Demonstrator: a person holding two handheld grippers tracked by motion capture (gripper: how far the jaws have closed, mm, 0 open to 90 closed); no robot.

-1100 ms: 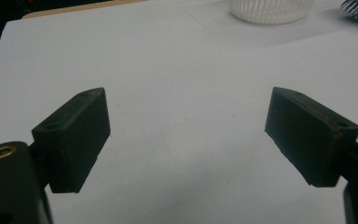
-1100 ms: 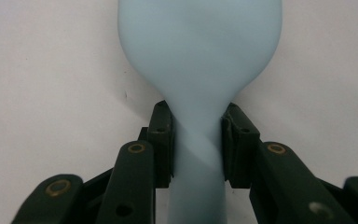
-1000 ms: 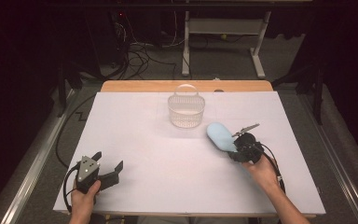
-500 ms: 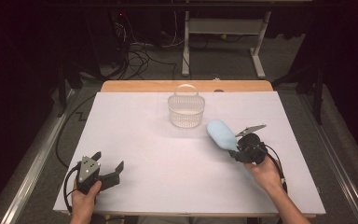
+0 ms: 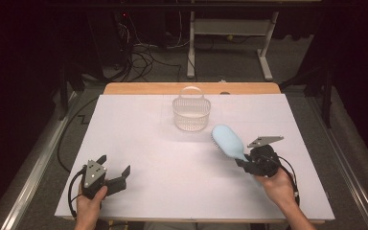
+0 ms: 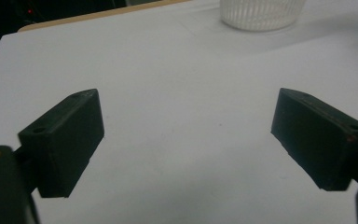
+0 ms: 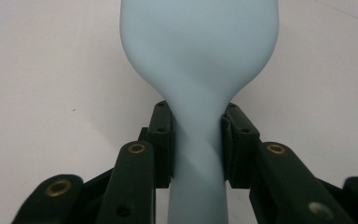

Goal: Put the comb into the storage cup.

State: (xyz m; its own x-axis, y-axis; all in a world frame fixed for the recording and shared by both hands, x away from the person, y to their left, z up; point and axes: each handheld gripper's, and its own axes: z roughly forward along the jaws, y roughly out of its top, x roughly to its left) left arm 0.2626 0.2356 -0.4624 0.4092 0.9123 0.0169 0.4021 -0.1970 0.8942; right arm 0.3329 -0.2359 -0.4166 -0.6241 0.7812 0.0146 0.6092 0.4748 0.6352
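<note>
A light blue hairbrush (image 5: 227, 140) is held by its handle above the white table sheet (image 5: 148, 143), right of the middle. My right gripper (image 5: 242, 163) is shut on that handle. In the right gripper view the pads (image 7: 162, 140) press both sides of the narrow neck of the brush (image 7: 200, 56), whose head points away. A clear ribbed basket (image 5: 191, 112) with a hoop handle stands at the back centre. My left gripper (image 5: 114, 164) rests near the front left corner. Its jaws have just been opening and stand wide, with nothing between them (image 6: 189, 135).
The basket's base (image 6: 261, 11) lies far ahead in the left gripper view. A bare wooden strip (image 5: 139, 89) runs along the table's far edge. Beyond it are floor cables (image 5: 139, 57) and the white legs of a desk (image 5: 268, 52).
My right gripper has shifted a little to the right and toward the near edge, carrying the brush. The left hand has stayed in place.
</note>
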